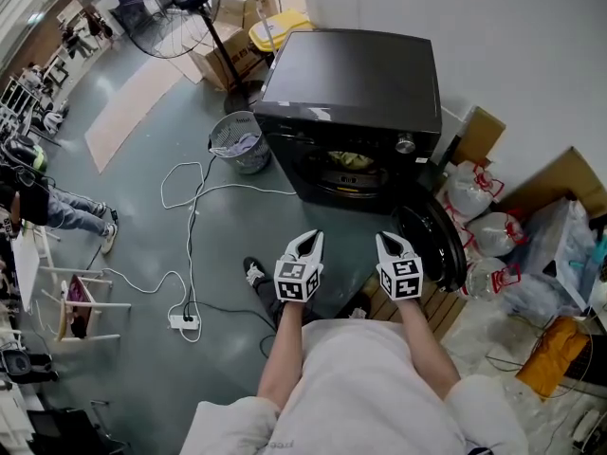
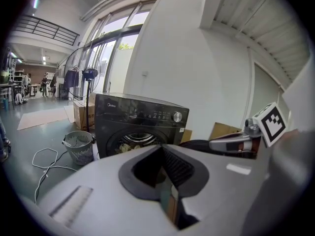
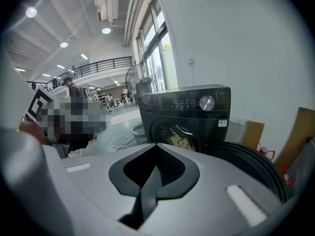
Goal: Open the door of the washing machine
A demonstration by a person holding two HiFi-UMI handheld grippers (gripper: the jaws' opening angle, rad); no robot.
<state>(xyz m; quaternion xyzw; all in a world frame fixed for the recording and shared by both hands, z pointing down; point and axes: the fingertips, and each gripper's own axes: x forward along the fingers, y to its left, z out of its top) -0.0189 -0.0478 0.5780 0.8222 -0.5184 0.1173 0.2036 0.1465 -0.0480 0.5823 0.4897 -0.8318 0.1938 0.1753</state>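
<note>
Grey concrete floor (image 1: 142, 216) meets a white wall (image 1: 493, 27), and the black washing machine (image 1: 351, 74) stands against that wall, directly ahead of you. Its round door (image 1: 434, 240) is swung open to the machine's right side. This leaves the drum mouth uncovered, with pale laundry (image 1: 349, 160) visible inside. Your left tool (image 1: 305, 243) and right tool (image 1: 391, 245) are held side by side in front of the machine, clear of it and pointing toward it. The right tool is near the open door but apart from it. In the left gripper view and the right gripper view alike, the jaws are pressed together with nothing between them. Left of the machine a wire basket (image 1: 237, 142) stands on the floor. From beside it a white cable (image 1: 194, 192) trails to a power strip (image 1: 184, 321), and a pedestal fan (image 1: 180, 12) stands farther back. Tied plastic bags (image 1: 471, 192) and cardboard (image 1: 479, 136) lie to the machine's right.
</note>
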